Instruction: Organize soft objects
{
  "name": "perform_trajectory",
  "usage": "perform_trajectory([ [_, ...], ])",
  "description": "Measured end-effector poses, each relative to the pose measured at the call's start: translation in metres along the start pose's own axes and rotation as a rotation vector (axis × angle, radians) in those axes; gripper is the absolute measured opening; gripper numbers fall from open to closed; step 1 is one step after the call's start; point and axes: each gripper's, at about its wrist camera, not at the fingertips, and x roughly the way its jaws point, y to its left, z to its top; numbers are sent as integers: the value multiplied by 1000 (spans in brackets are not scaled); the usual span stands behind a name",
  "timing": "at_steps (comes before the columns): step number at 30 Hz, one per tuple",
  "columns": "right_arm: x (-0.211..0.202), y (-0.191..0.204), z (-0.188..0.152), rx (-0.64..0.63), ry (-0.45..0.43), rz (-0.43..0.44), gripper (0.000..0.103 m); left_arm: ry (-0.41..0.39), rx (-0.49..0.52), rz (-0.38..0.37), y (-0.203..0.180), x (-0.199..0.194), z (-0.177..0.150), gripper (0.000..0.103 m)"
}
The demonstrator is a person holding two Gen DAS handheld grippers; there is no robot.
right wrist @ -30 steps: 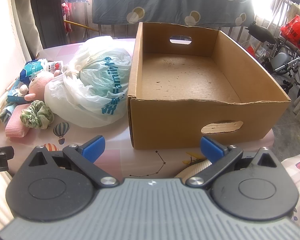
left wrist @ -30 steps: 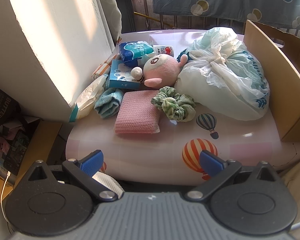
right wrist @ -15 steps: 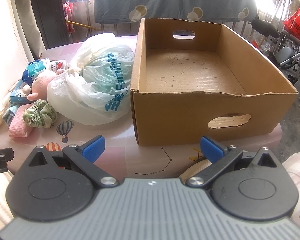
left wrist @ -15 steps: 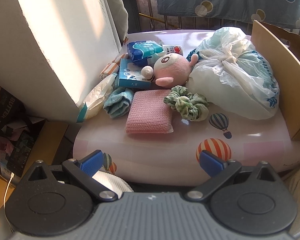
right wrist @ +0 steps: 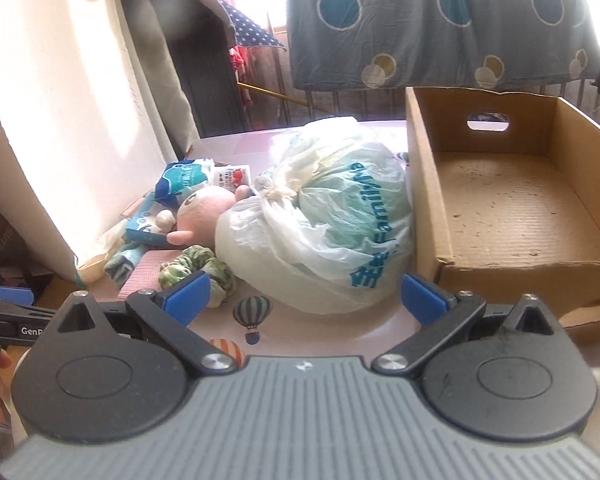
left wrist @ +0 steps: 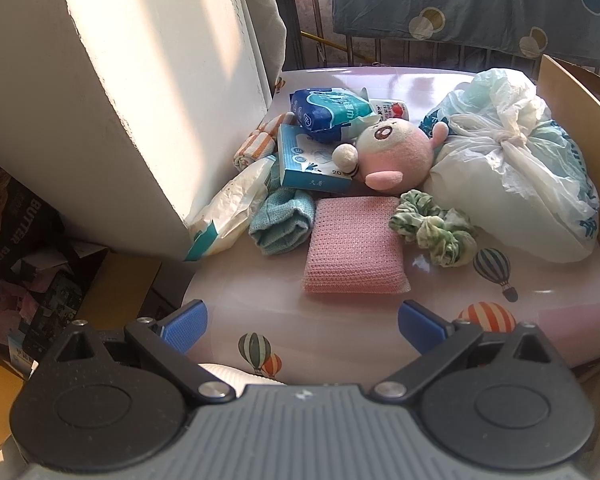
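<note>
Pink sponge pad (left wrist: 354, 245) lies near the tabletop (left wrist: 340, 332) front edge, straight ahead of the wide-open, empty left gripper (left wrist: 302, 326), long axis front-to-back; right gripper (right wrist: 306, 296), also wide and empty, faces the tied plastic bag (right wrist: 320, 224) beside the empty cardboard box (right wrist: 512, 204).

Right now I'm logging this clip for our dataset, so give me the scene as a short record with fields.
surface: table with a hot-air-balloon print
container: cardboard box, nothing visible inside
soft items: pink sponge pad, green scrunchie, pink plush toy, teal cloth
largest item: tied plastic bag, beside the box
left gripper: open, holding nothing
right gripper: open, holding nothing
task state: nothing boxed yet
</note>
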Motion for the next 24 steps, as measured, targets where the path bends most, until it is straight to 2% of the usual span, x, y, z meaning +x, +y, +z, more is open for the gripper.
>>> perform_trajectory([
  [6, 20, 14, -3, 0, 52, 60, 100, 23, -10, -28, 8, 14, -2, 97],
  [12, 37, 20, -7, 5, 76, 112, 92, 18, -23, -39, 17, 24, -1, 95],
  [18, 53, 27, -9, 5, 99, 166, 76, 4, -24, -51, 23, 34, 3, 86],
  [24, 69, 40, -10, -11, 111, 228, 60, -5, -35, -88, 36, 44, 6, 82],
])
